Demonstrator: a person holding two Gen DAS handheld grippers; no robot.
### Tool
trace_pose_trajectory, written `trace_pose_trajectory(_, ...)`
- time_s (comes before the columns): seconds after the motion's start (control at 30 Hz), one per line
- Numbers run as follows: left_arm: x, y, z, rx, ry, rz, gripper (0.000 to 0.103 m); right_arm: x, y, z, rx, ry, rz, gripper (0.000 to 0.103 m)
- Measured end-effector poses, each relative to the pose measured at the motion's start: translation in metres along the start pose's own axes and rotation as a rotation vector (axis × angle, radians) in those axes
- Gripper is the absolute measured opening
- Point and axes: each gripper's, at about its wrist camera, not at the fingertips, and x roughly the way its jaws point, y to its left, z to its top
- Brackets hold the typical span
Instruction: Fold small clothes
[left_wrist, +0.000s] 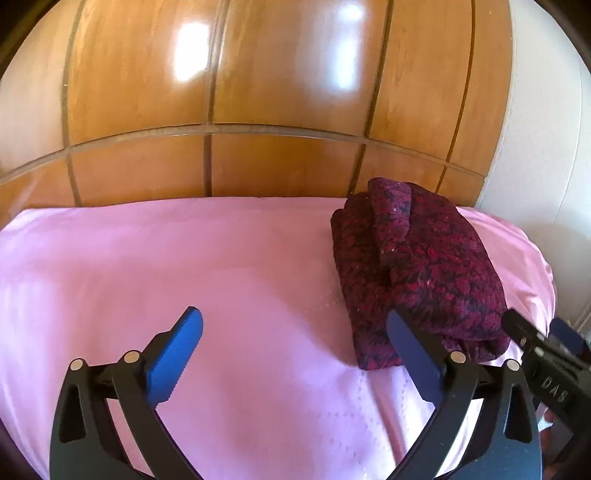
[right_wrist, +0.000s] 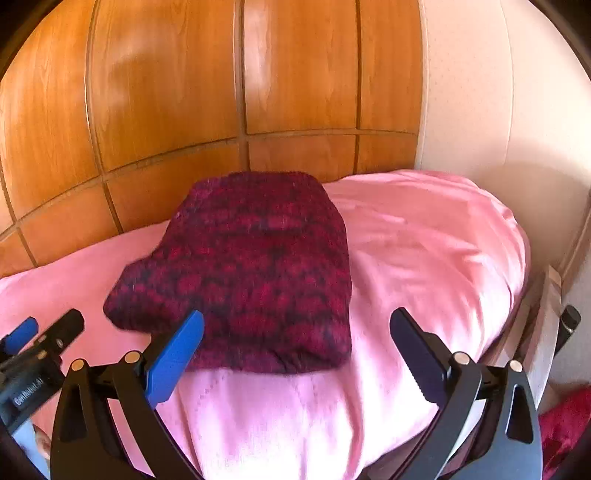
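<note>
The left gripper (left_wrist: 295, 345) has its two blue fingers (left_wrist: 176, 356) wide apart, and nothing is between them, only the pink bedsheet (left_wrist: 184, 258) below. The folded sweater (left_wrist: 417, 273), dark red with black specks, lies on the sheet ahead of this gripper and to its right side; the right finger of the left gripper stands in front of the near edge of the sweater, but I cannot tell if it touches it. At the far right of the same view the tip of the other gripper appears.

The right gripper (right_wrist: 297, 349) is also wide apart and holds nothing. From it, the sweater (right_wrist: 251, 266) lies just ahead and a little to the left, and its near edge is partly behind the left blue finger (right_wrist: 173, 360). The sweater rests flat as a thick folded bundle. Beyond the bed stands a wooden panel wall (right_wrist: 166, 92), and a pale wall (right_wrist: 480, 92) is to the right of it.
</note>
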Motion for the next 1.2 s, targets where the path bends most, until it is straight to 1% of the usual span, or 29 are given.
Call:
trace_pose_trajectory(0.07,-0.005,0.001,-0.004,0.014,-0.008,0.017,0.099,-0.002,0.001,-0.008,0.001,0.001,-0.012,0.101)
trace_pose_trajectory(0.13,-0.007,0.002,-0.005,0.009,-0.004,0.018,0.099,-0.004,0.002,-0.014,-0.008,-0.002,-0.026,0.101)
trace_pose_trajectory(0.27,-0.012,0.003,-0.008,0.001,-0.013,0.021,0.099,-0.002,0.002,-0.019,0.001,0.02,-0.014,0.101)
trace_pose_trajectory(0.8,-0.011,-0.005,-0.009,0.022,-0.01,0.026,0.099,-0.008,-0.002,-0.014,-0.003,-0.026,-0.022,0.101)
trace_pose_trajectory(1.2,-0.014,-0.01,-0.009,0.025,-0.014,0.024,0.099,-0.009,-0.002,-0.015,0.002,-0.02,-0.013,0.101)
